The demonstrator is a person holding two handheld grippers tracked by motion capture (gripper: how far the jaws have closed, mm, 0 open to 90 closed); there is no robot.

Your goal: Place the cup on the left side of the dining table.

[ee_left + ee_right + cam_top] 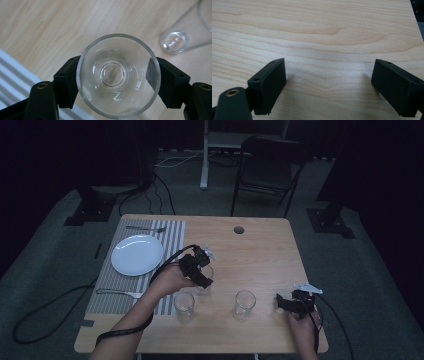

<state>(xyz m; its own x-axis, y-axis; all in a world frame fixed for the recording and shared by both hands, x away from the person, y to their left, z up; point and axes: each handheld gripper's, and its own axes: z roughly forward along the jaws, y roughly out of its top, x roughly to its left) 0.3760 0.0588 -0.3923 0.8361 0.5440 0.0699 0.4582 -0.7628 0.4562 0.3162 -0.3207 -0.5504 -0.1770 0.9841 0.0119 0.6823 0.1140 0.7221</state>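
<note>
The wooden worktop carries every item; its near edge is cut off by the bottom of the high view, and the surroundings beyond it are too dark to make out. A striped placemat covers the left part of the worktop. On the mat sits a white plate, with a fork beyond it and a second utensil on the near side — its type is hard to tell at this resolution.

The left claw is positioned near the mat's right edge, held by the left hand. In the left gripper view its jaws stand on either side of a clear held glass, both pads touching the wall, so the claw grips this glass. From the high view the glass is mostly hidden behind the claw body; whether its base rests on the worktop cannot be told.

Two further glasses stand upright toward the near edge: a left glass just below the left claw, and a middle glass well apart to its right. One of them appears, partly cut off, in the left gripper view.

The right claw rests near the worktop's right near corner — jaws spread wide over bare wood, holding nothing.
</note>
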